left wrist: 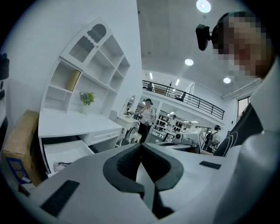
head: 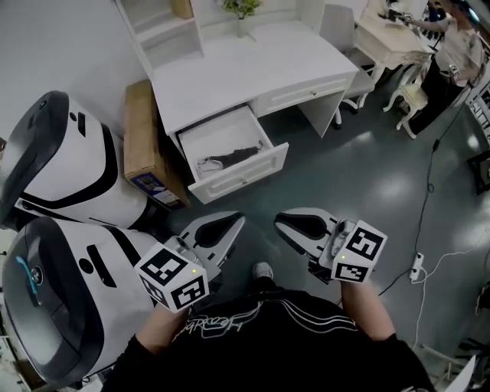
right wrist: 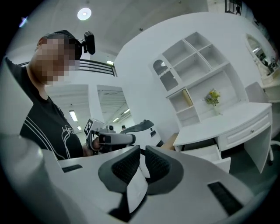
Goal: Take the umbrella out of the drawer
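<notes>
Item: umbrella [head: 232,158], dark, folded, lying flat inside the open drawer [head: 243,175] of a white desk [head: 253,65], its paler end toward the drawer's left side. Drawer pulled out toward the person, front panel white. Left gripper [head: 223,229]: jaws closed pad to pad, nothing between them, held low near the person's body and well apart from the drawer. Right gripper [head: 297,224]: jaws likewise closed and empty, held beside the left one, also well short of the drawer. Neither tool touches the umbrella. Adjacent: a cardboard box [head: 145,142] standing against the desk's left side; two white-and-black rounded shells [head: 69,164] on the floor left of the box; a small plant [head: 242,9] at the back of the desktop.
</notes>
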Tool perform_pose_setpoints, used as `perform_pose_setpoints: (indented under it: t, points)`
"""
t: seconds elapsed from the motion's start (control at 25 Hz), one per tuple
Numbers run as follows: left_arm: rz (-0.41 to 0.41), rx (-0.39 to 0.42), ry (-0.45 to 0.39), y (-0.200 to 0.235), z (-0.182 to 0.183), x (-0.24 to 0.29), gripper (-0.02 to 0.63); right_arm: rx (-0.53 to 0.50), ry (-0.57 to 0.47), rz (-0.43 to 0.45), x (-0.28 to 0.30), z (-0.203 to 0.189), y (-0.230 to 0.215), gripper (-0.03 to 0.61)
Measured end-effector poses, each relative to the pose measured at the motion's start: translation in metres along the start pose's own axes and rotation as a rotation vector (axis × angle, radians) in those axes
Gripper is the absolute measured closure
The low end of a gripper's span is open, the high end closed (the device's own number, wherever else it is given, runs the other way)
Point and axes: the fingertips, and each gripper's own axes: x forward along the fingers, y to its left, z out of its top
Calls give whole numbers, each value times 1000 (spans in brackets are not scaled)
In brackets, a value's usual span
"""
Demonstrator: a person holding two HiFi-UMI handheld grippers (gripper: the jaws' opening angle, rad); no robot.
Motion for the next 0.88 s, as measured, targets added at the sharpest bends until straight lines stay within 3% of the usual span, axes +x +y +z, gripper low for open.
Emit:
perform_pose_setpoints:
  t: [0.36, 0.68, 0.88]
  points:
    - [88, -1, -9, 93, 40, 38, 594, -89, 64, 41, 60, 44, -96, 531]
    - [133, -62, 1, 223, 66, 71, 594, -98, 182, 83, 166, 58, -202, 529]
    - [157, -94, 38, 318, 77, 92, 594, -120, 315, 121, 243, 46, -277, 442]
